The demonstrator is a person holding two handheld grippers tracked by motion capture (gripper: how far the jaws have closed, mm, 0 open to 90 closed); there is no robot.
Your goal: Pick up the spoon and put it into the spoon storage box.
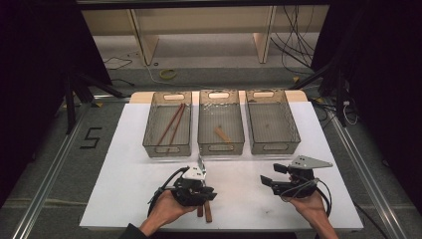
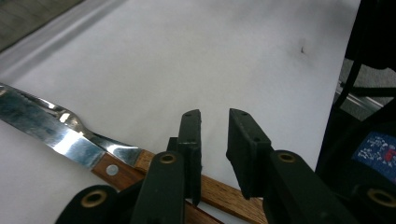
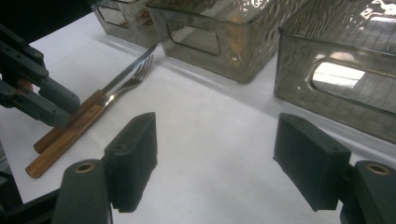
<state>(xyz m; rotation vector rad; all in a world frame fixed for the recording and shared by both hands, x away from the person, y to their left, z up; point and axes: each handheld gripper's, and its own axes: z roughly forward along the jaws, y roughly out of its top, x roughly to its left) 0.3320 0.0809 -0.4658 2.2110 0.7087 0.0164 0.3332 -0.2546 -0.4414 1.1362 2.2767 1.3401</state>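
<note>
1. Left gripper (image 1: 199, 191), lower centre of the high view: jaws narrowed to a small gap around the wooden handles; whether the pads press on them cannot be told.
2. Knife (image 2: 60, 135) and fork (image 3: 133, 80) lie side by side on the white table (image 1: 124, 164); in the high view the gripper hides all but the handle ends.
3. Right gripper (image 3: 224, 163), lower right of the high view: jaws spread wide, nothing between them.
4. Three clear bins (image 1: 221, 144) along the upper edge, contents faint.
</note>
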